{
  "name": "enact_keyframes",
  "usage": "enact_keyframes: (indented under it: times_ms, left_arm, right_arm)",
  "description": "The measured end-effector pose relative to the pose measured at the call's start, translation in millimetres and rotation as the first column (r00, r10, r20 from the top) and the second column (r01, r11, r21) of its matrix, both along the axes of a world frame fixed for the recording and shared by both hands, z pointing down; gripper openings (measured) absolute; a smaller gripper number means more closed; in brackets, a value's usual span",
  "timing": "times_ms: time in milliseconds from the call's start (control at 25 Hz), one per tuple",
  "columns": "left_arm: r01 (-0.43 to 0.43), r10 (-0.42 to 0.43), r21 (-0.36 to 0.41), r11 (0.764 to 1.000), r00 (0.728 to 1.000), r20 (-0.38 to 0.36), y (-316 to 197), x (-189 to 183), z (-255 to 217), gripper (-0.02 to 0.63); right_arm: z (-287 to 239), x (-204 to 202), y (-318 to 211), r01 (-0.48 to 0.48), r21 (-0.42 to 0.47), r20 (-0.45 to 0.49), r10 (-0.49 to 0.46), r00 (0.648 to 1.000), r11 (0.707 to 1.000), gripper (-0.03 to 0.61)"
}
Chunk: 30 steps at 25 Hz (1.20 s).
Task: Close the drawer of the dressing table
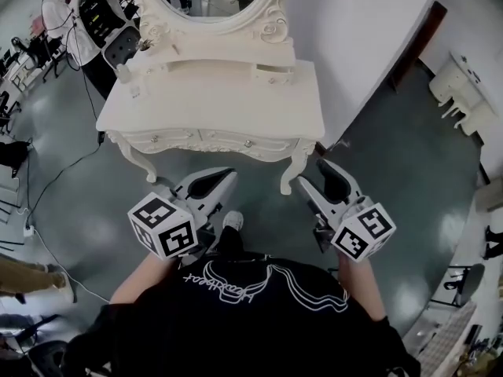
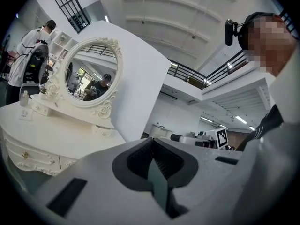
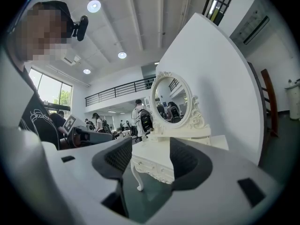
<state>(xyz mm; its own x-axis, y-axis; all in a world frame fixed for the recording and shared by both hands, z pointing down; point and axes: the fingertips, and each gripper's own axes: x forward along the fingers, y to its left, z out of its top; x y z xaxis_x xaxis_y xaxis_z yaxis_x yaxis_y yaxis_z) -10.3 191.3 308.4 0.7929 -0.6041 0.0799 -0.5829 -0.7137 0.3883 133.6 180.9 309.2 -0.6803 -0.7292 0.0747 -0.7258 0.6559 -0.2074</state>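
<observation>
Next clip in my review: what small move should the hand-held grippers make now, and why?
Probably none toward the dressing table; I would simply lower both. Its drawer fronts look flush, nothing sticking out, and the left hand-held gripper, jaws together, and the right hand-held gripper, jaws apart and empty, both hang clear of it.

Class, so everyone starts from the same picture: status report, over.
Left hand-held gripper shut, empty; right hand-held gripper open, empty. Both short of table. Drawers look shut already. Nothing in the way.
</observation>
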Motion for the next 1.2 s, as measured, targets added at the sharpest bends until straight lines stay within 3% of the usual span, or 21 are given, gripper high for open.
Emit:
enact_keyframes:
  times_ms: [680,1200]
  left_arm:
    - [-0.03,0.033,-0.086,0.996,0.999,0.038,-196,-36,40,0.004]
    - [-0.057,0.066,-0.08,0.995,0.992,0.109,-305,-59,73,0.005]
  right_arm:
    - [40,-24,-182,-0.104,-0.115,-0.024,0.102,0.995,0.988,0.244]
    - [79,-35,-280,-0.216,-0.147,-0.132,0.197,0.971,0.965,0.23]
